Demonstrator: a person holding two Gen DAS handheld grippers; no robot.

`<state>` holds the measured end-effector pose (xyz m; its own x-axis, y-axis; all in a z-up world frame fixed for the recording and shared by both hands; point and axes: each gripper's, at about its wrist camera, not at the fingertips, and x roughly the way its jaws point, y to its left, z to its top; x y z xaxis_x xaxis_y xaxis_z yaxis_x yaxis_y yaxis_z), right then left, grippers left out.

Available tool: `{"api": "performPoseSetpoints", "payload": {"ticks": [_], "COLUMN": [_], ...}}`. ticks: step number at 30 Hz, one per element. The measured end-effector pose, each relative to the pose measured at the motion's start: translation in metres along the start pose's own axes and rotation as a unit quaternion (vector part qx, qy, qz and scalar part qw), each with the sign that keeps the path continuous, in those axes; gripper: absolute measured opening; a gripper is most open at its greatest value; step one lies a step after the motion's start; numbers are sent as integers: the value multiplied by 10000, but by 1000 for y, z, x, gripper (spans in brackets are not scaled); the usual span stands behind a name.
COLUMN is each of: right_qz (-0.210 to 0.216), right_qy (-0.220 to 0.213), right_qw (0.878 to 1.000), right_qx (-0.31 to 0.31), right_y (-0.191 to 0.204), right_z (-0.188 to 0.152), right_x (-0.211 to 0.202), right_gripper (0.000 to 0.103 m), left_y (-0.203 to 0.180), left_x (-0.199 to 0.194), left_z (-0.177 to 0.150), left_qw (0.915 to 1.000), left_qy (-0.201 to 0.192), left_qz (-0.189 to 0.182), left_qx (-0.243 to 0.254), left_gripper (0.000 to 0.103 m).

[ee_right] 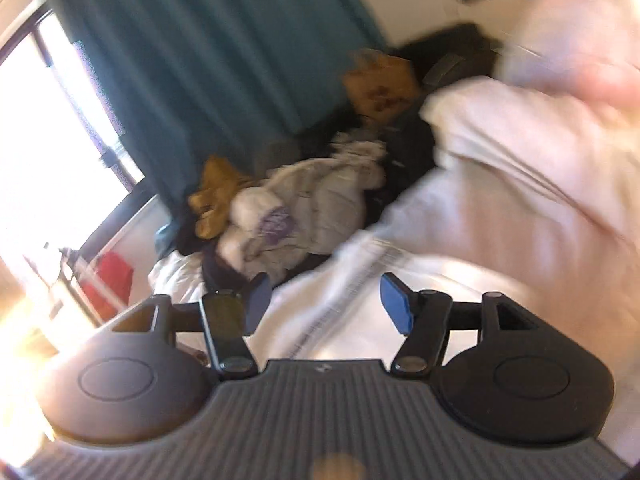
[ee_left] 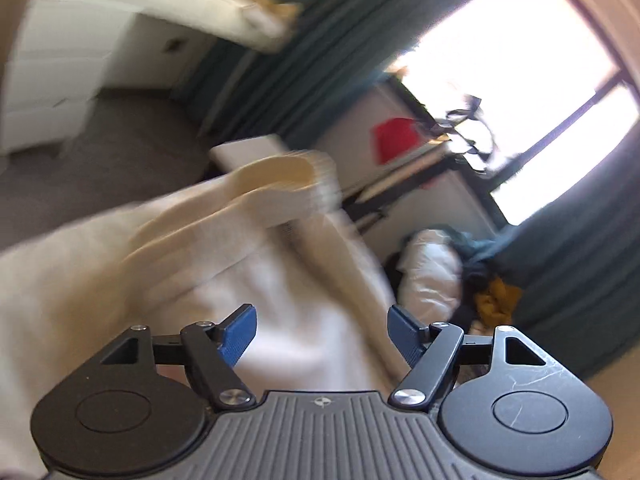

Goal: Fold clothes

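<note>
While both views are blurred, one white cloth [ee_left: 288, 304] fills the lower centre of each frame. One clothes pile [ee_right: 288, 208] lies mid-frame. Left gripper [ee_left: 322, 334] and right gripper [ee_right: 325, 300] stand wide apart, holding nothing.

From my feed, the bed [ee_right: 500, 216] runs ahead on the right, a clothes pile [ee_right: 296, 208] heaped at its left edge, curtain [ee_right: 208, 60] behind it, window [ee_right: 52, 152] far left.
</note>
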<state>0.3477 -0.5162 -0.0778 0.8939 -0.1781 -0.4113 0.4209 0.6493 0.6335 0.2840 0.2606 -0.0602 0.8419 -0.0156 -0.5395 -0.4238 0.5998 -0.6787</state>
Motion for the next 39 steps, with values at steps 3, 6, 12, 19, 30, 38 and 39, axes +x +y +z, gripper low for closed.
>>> {"api": "performPoseSetpoints", "payload": {"ticks": [3, 6, 12, 19, 30, 38, 39], "right_qz": [56, -61, 249, 248, 8, 408, 430], "right_qy": [211, 447, 952, 512, -538, -357, -299], "right_qw": [9964, 9944, 9895, 9977, 9985, 9967, 9961], "right_qx": [825, 959, 1056, 367, -39, 609, 705], "right_y": [-43, -67, -78, -61, -18, -29, -33], "right_z": [-9, -23, -51, -65, -48, -62, -69], "right_x": [-25, -29, 14, 77, 32, -69, -82], "right_gripper": [65, 65, 65, 53, 11, 11, 11], "left_y": [34, 61, 91, 77, 58, 91, 100], "left_x": [-7, -4, 46, 104, 49, -83, -100], "left_z": [-1, -1, 1, 17, 47, 70, 71], "left_qw": [9971, 9916, 9846, 9910, 9932, 9962, 9966], "left_qy": [443, 689, 868, 548, 190, -190, -164], "left_qz": [2, -131, -351, -456, -639, -435, -371], "left_qx": [-617, -1090, -1475, -1134, -951, -732, -716], "left_gripper": [74, 75, 71, 41, 12, 12, 12]}}
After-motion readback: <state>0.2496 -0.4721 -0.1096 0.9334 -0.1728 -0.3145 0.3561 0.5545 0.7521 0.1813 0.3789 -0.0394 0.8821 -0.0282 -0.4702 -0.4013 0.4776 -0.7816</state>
